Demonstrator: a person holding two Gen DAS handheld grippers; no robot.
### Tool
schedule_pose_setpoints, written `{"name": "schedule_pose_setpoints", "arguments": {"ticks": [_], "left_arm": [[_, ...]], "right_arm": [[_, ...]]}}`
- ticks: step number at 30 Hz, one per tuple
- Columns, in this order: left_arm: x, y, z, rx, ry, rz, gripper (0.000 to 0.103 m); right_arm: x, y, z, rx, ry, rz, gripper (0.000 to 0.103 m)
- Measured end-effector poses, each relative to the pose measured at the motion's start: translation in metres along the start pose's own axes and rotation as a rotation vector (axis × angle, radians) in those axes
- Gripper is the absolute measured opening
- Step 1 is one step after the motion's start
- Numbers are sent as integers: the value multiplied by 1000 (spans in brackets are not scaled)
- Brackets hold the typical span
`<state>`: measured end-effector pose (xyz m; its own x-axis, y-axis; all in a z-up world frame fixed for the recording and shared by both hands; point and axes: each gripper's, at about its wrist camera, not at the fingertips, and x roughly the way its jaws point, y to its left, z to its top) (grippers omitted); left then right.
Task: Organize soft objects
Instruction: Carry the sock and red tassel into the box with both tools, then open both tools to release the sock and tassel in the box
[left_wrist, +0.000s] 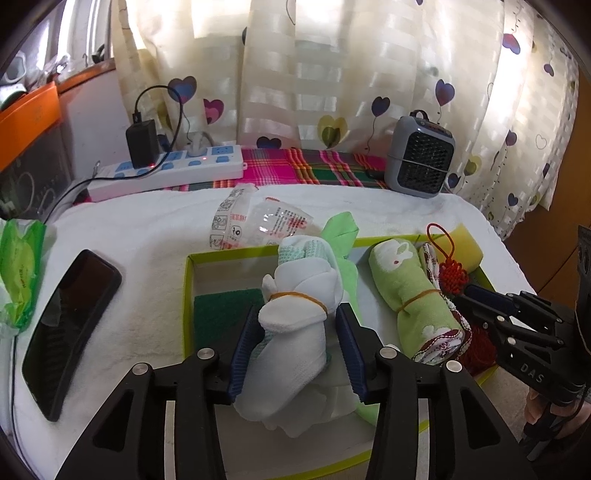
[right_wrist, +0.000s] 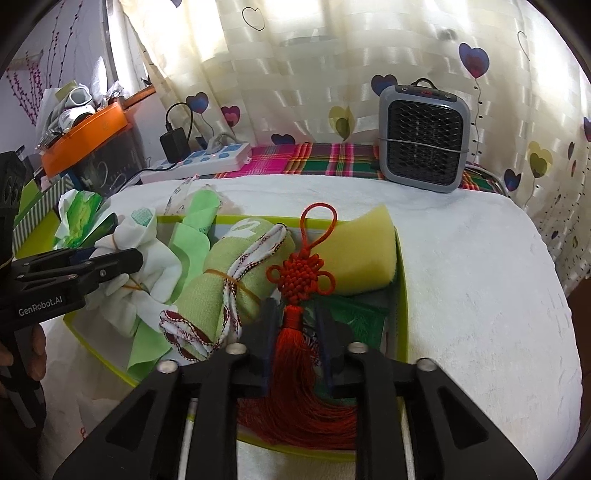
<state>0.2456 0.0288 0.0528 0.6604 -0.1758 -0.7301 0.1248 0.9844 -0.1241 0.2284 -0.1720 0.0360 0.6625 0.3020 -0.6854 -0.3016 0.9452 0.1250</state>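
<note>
A shallow box with a yellow-green rim (left_wrist: 229, 253) (right_wrist: 403, 295) sits on a white towel. My left gripper (left_wrist: 295, 314) is open, its blue pads on either side of a white rolled cloth bundle (left_wrist: 295, 317) (right_wrist: 147, 266) tied with a rubber band, inside the box. A green rolled towel (left_wrist: 402, 291) (right_wrist: 218, 280) lies to its right, beside a yellow sponge (left_wrist: 469, 245) (right_wrist: 365, 254). My right gripper (right_wrist: 293, 314) has its pads close around the tassel of a red Chinese knot (right_wrist: 299, 277) (left_wrist: 452, 277), not clearly pressing it.
A black phone (left_wrist: 70, 328) and a green tissue pack (left_wrist: 20, 269) lie left of the box. A crumpled clear wrapper (left_wrist: 258, 221) is behind it. A power strip (left_wrist: 166, 170) (right_wrist: 207, 158) and a grey fan heater (left_wrist: 421, 155) (right_wrist: 424, 136) stand by the curtain.
</note>
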Motion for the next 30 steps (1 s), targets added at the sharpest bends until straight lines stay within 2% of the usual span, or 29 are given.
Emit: {"name": "schedule_pose_setpoints", "arguments": {"ticks": [2,15,23,27,30], "left_arm": [[-1,0,-1,0,1,1,46],[-7,-1,-6,10,-5,19,51],[-13,0,-10,7,-10,23,55],[-18,-3,-12,33,-26,50,56],[-23,-2,-15,26,-26,32,56]], "right_arm": [[-2,0,0,2,-7,0,39],[-11,3,-3,6,-34,-27,48],[-15,3,-6,25,-41,-34,58],[-20,4,-8,32,-49,-40,59],[-24,4,-10,42,-56,-38,60]]}}
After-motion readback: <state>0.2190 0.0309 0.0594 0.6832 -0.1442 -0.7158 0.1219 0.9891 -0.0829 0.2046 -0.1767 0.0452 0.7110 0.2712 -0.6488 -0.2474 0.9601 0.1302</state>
